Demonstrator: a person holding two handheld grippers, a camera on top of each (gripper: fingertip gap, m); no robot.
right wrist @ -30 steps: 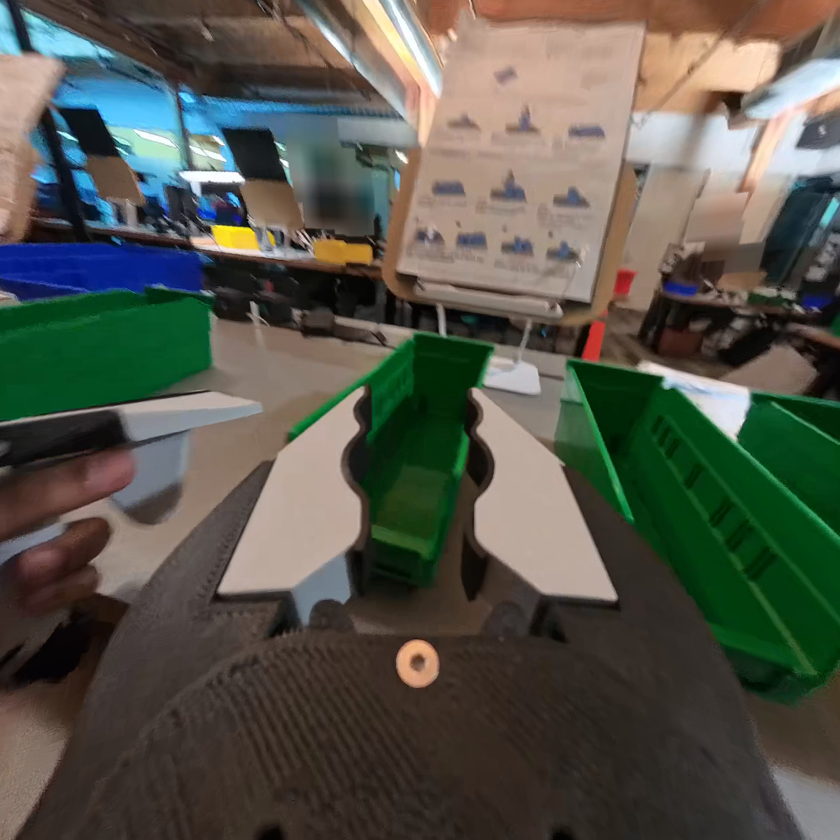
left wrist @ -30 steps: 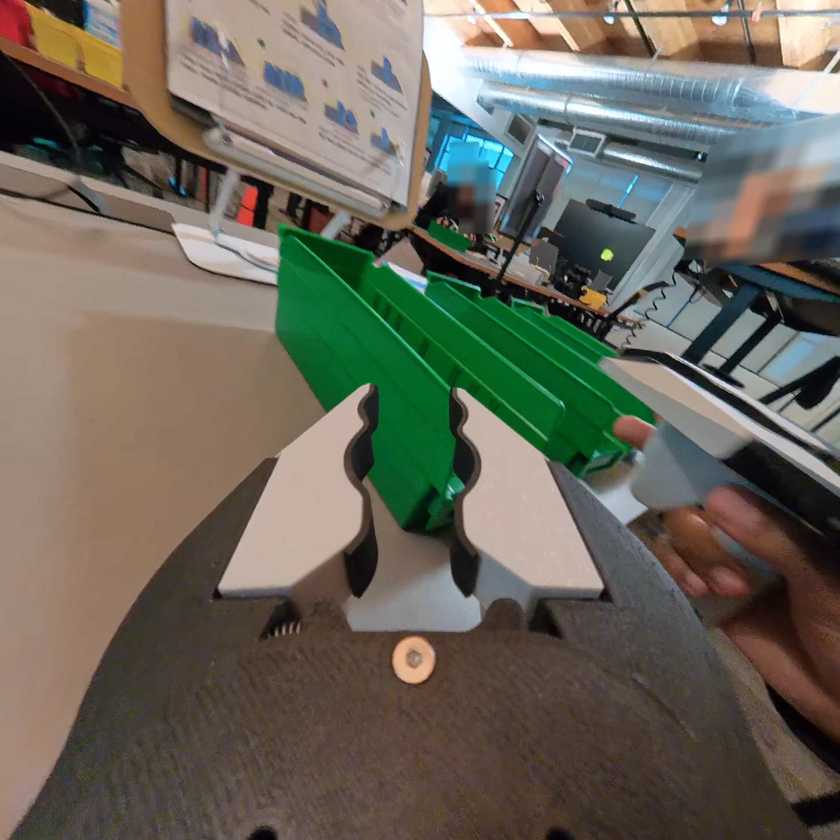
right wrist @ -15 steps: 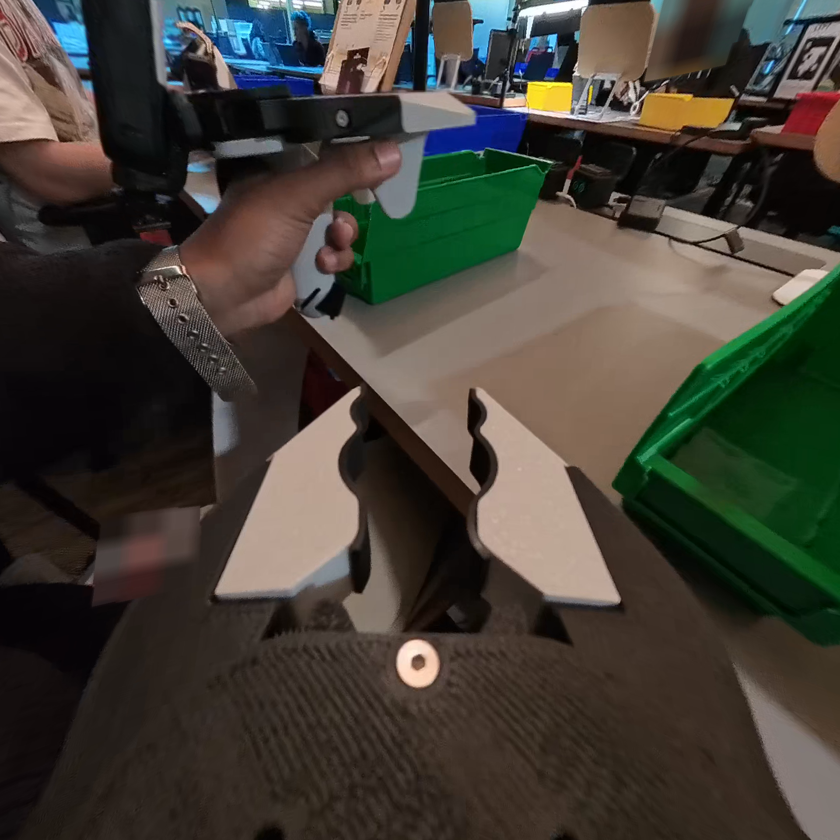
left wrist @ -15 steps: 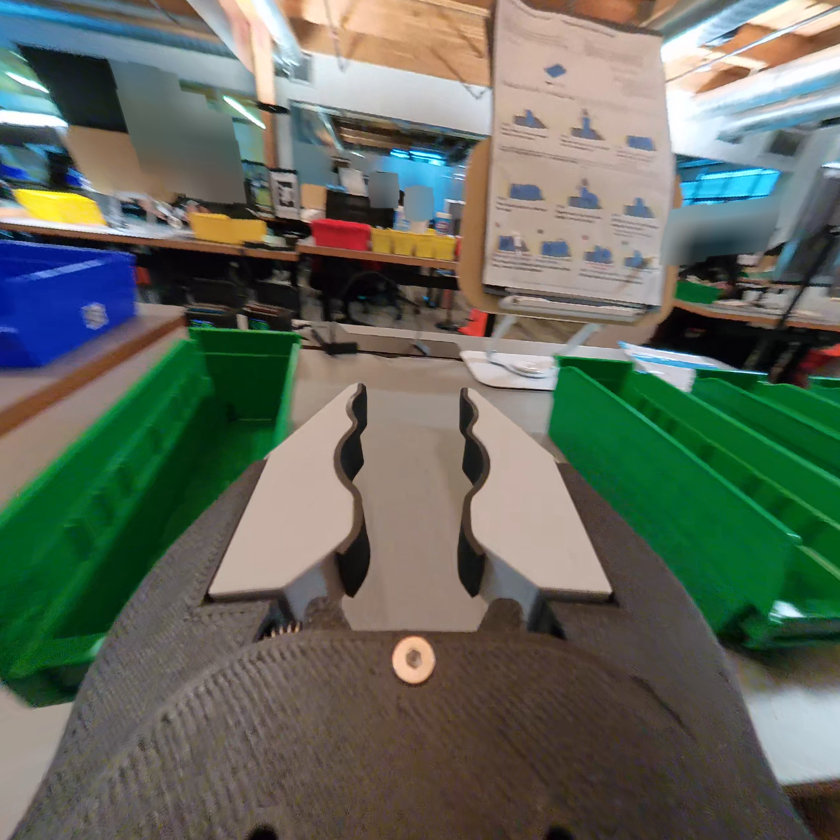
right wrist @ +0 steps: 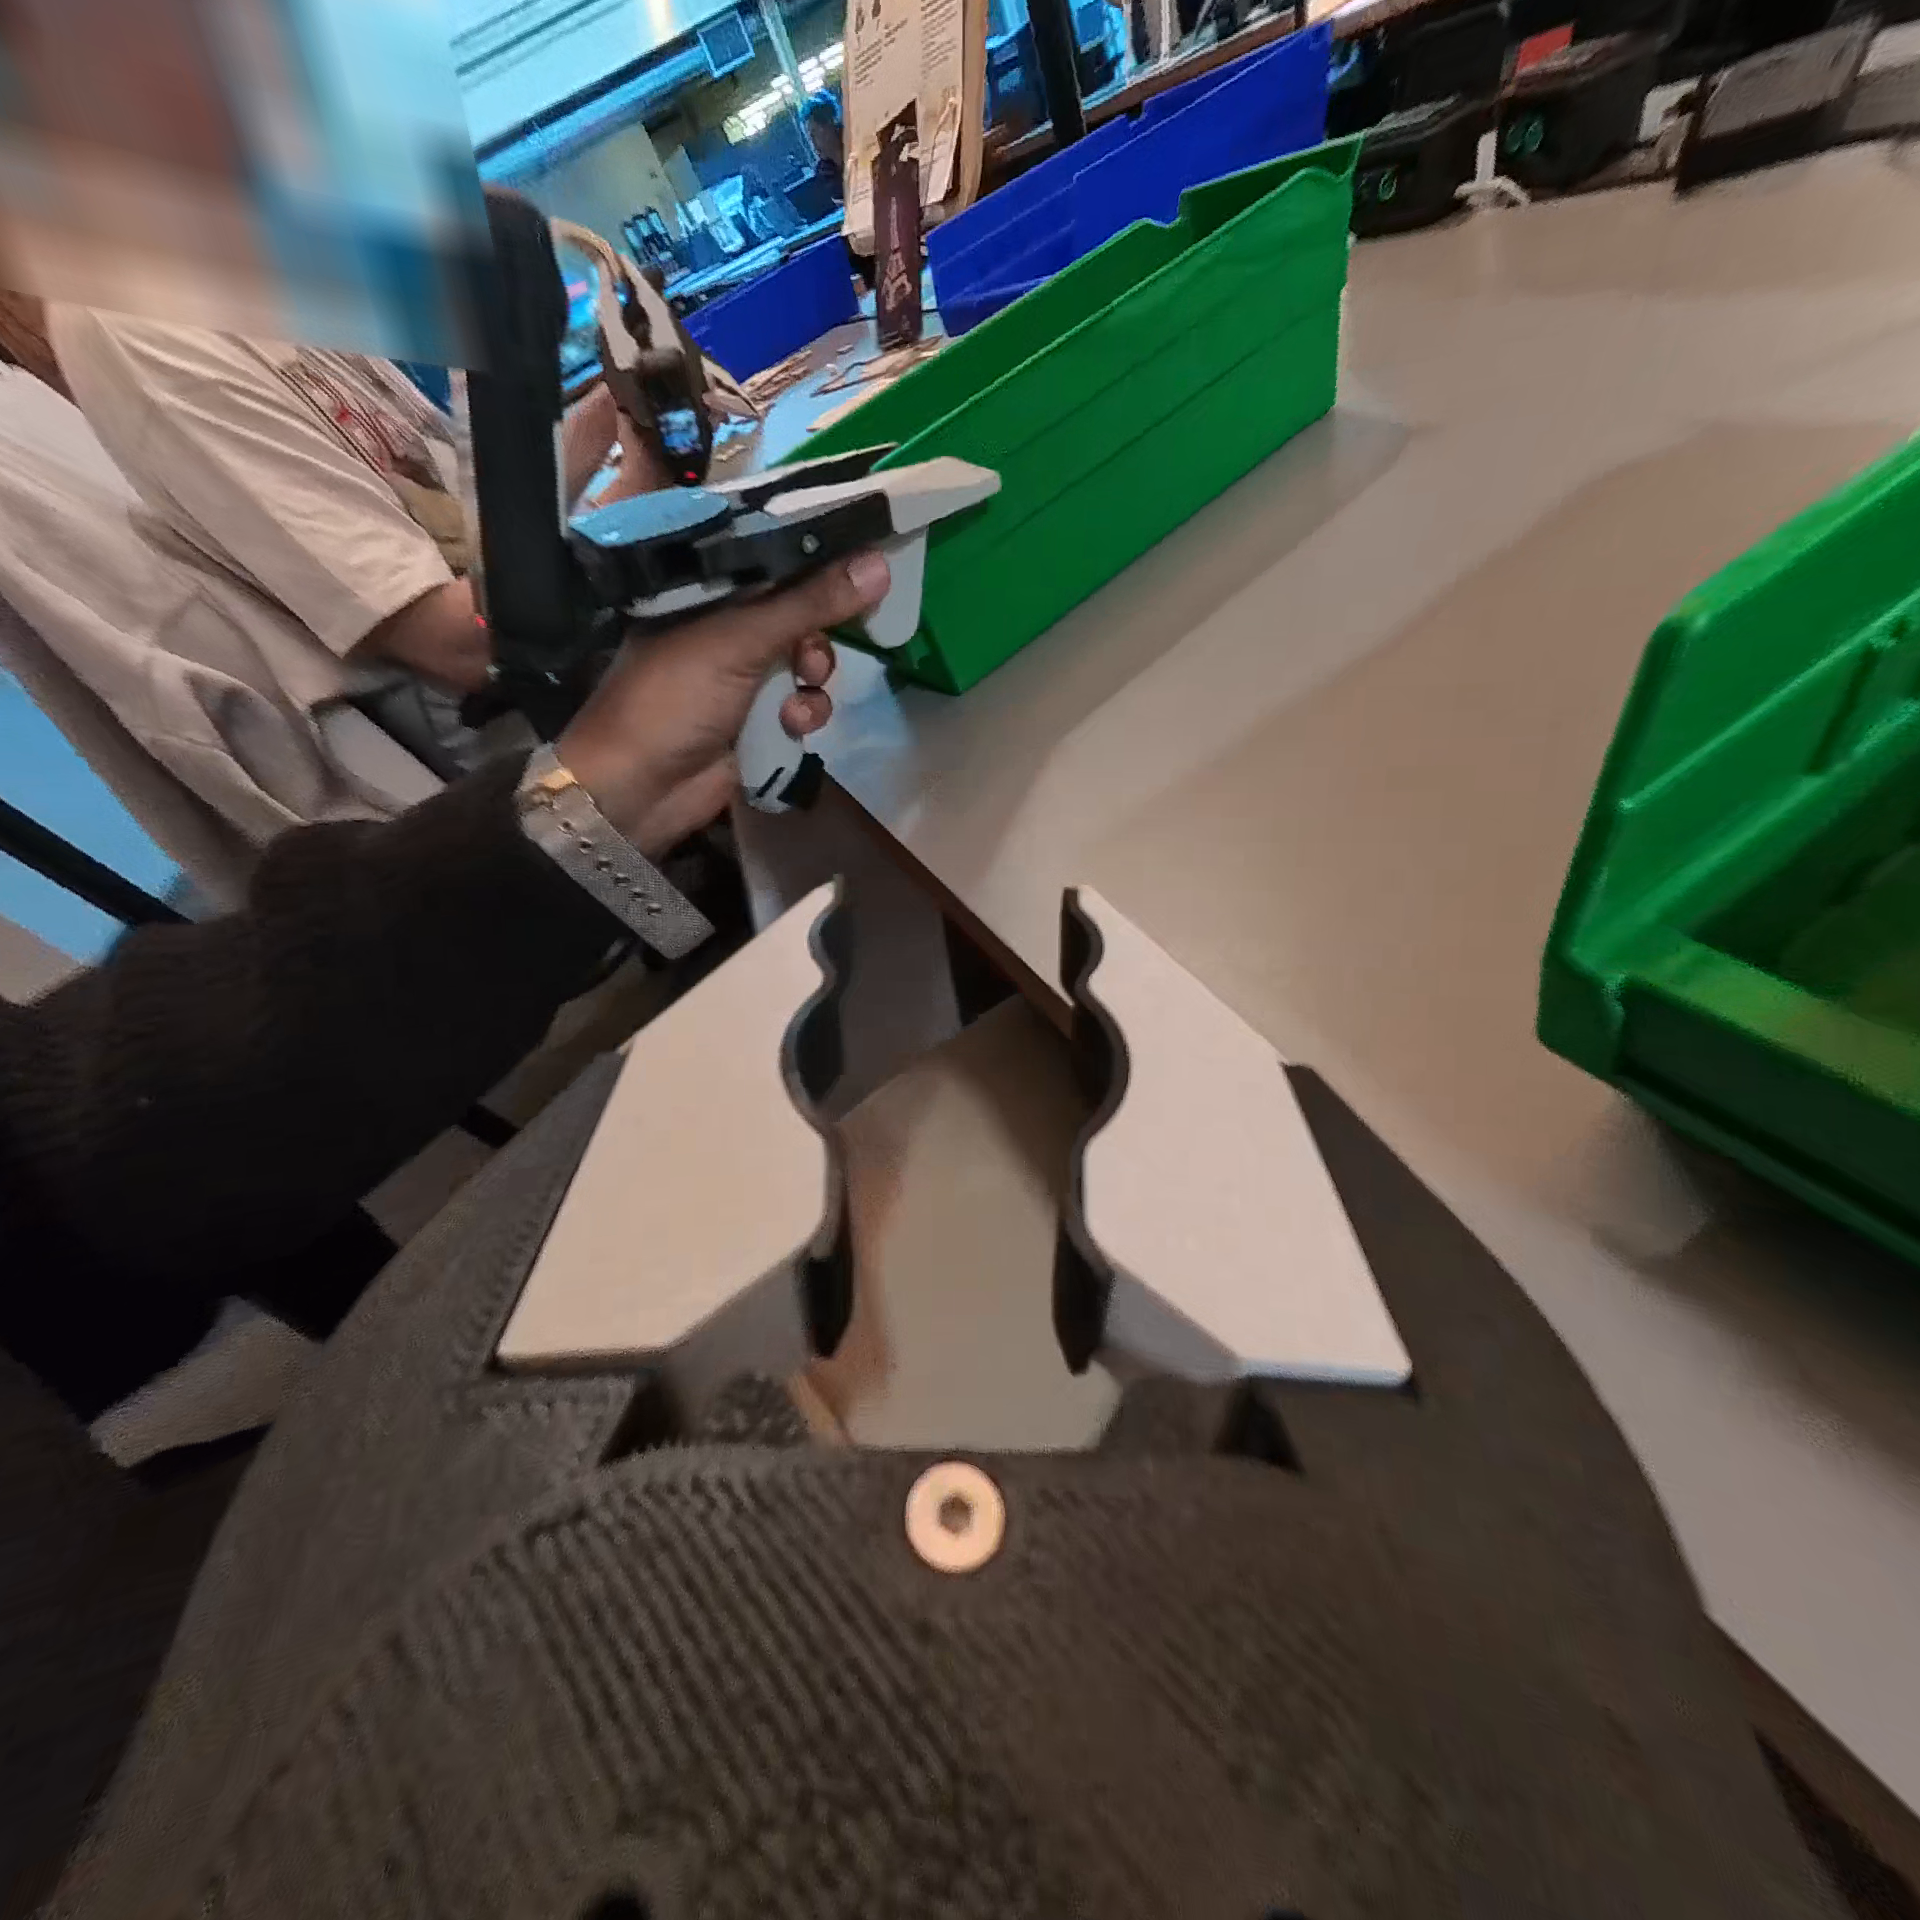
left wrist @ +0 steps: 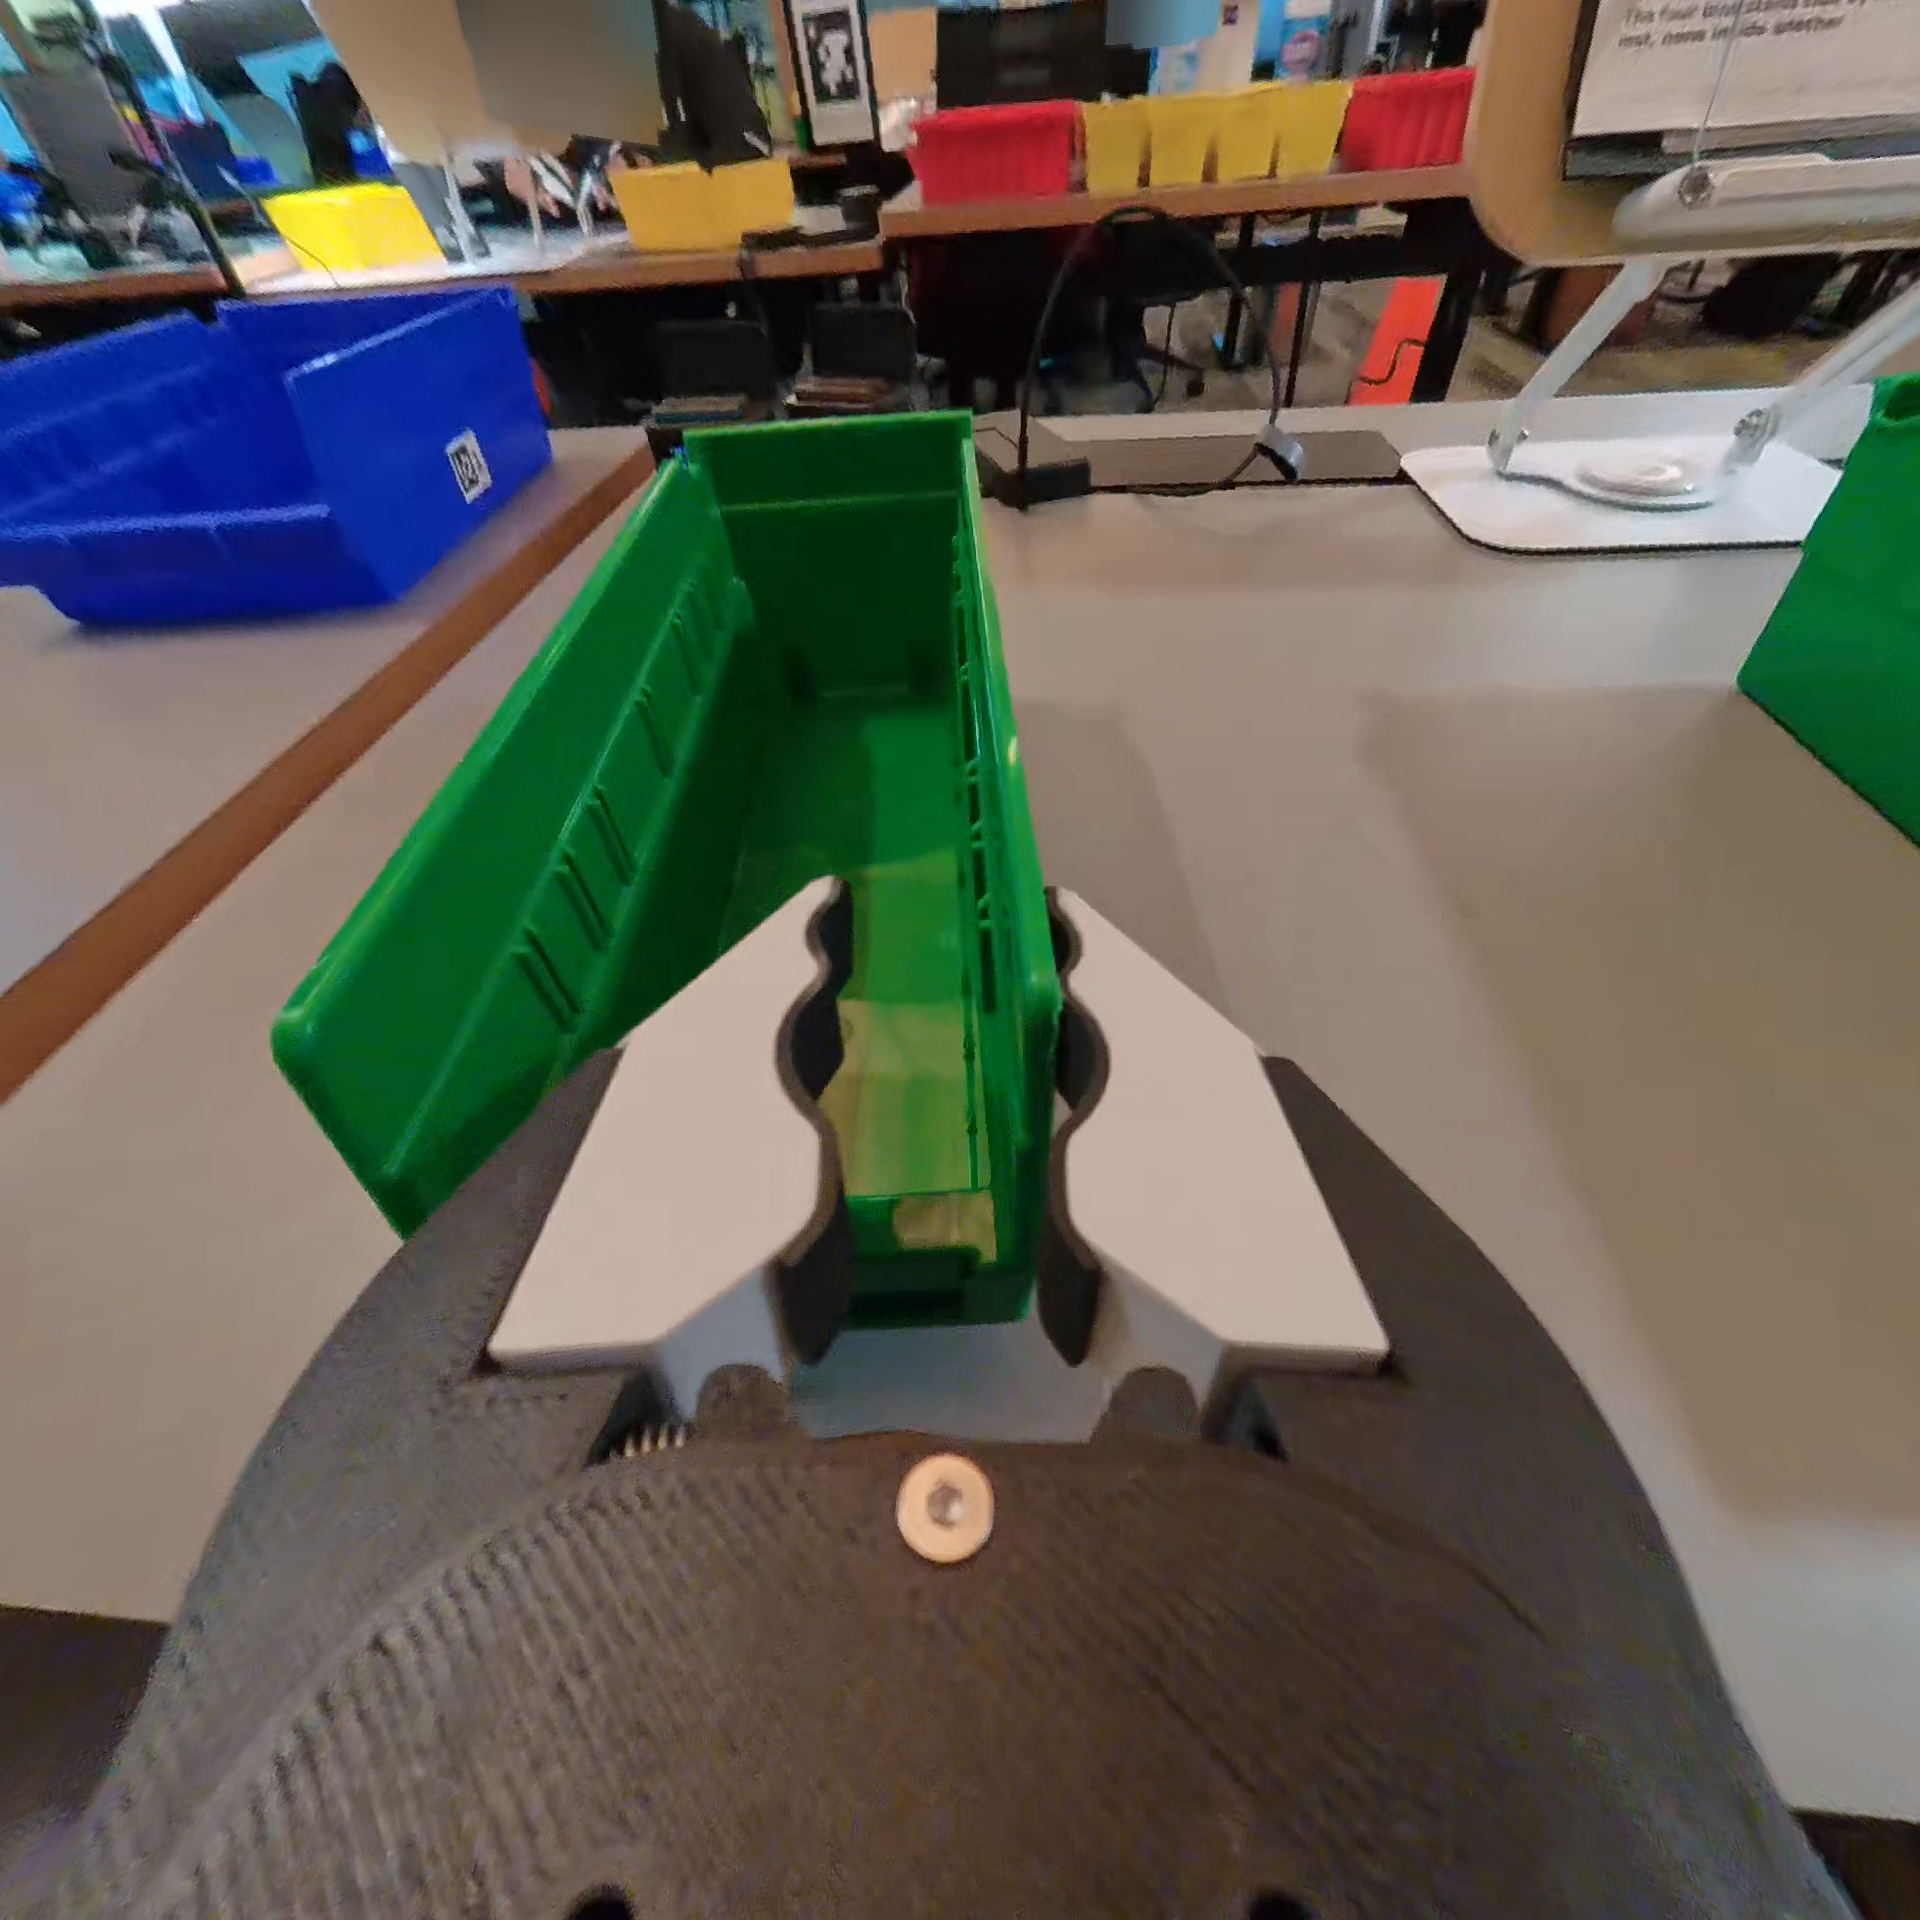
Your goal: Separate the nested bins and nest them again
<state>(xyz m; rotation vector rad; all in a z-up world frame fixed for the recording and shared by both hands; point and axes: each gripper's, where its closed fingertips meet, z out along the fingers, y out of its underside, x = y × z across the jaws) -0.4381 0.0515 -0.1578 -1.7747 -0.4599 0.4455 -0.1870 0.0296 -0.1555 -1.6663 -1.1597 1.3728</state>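
Note:
A long green bin [left wrist: 582,894] lies on the grey table [left wrist: 1403,883], its open end facing me. My left gripper [left wrist: 943,891] is open at the bin's near end, with the bin's right wall between the fingers. In the right wrist view, a hand holds the left gripper [right wrist: 935,488] at the near end of this bin [right wrist: 1122,416]. My right gripper [right wrist: 951,899] is open and empty, low over the table's front edge [right wrist: 987,935]. A second green bin [right wrist: 1766,935] sits to its right.
Blue bins [left wrist: 312,457] stand on the neighbouring table to the left. A white stand base [left wrist: 1621,499] with a clipboard, a black box and a cable sit at the back. Another green bin [left wrist: 1849,644] is at the right edge. A person in a light shirt [right wrist: 260,499] sits left.
The left gripper has swung left, away from the row of green bins, and closed in on the lone bin's near end. The right gripper has turned left toward the table edge.

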